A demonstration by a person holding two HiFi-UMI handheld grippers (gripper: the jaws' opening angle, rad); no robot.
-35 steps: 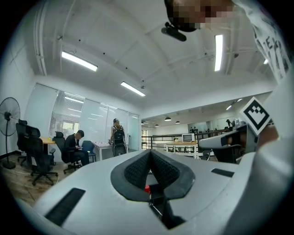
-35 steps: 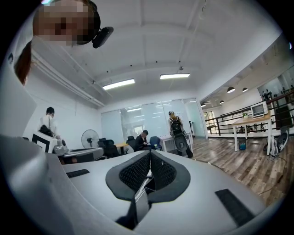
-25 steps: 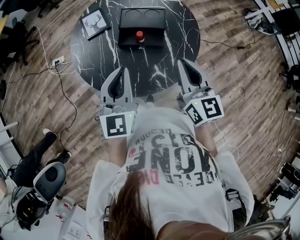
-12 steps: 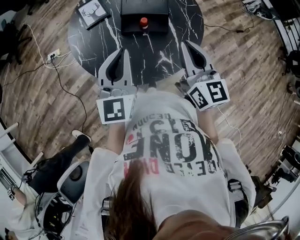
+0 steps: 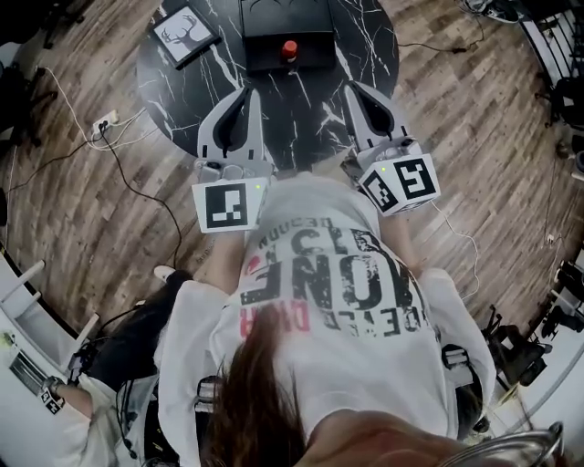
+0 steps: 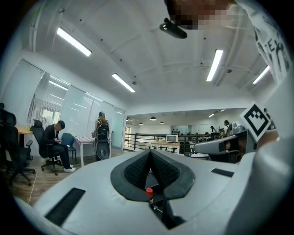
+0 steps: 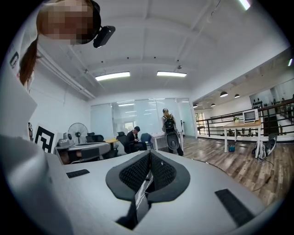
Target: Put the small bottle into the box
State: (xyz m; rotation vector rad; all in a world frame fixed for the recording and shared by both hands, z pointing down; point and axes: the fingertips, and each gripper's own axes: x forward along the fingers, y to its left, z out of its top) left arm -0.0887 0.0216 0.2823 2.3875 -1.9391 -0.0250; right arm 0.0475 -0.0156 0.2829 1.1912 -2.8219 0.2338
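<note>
The small bottle (image 5: 289,47), with a red cap, stands upright at the near side of the black box (image 5: 274,18) at the far end of the round black marble table (image 5: 301,119). I cannot tell whether it rests on the box or just in front of it. My left gripper (image 5: 253,93) is shut and empty over the table's near part, short of the bottle and to its left. My right gripper (image 5: 350,89) is shut and empty too, to the bottle's right. The left gripper view shows the red cap of the bottle (image 6: 149,193) below its closed jaws.
A framed deer picture (image 5: 185,32) lies on the table's far left. Wooden floor surrounds the table, with a power strip and cables (image 5: 105,119) at the left. A seated person's leg (image 5: 137,337) is at the lower left. Office desks and people show beyond in both gripper views.
Both grippers have moved forward over the table toward the box, still shut. The bottle and box have not moved on the table.
</note>
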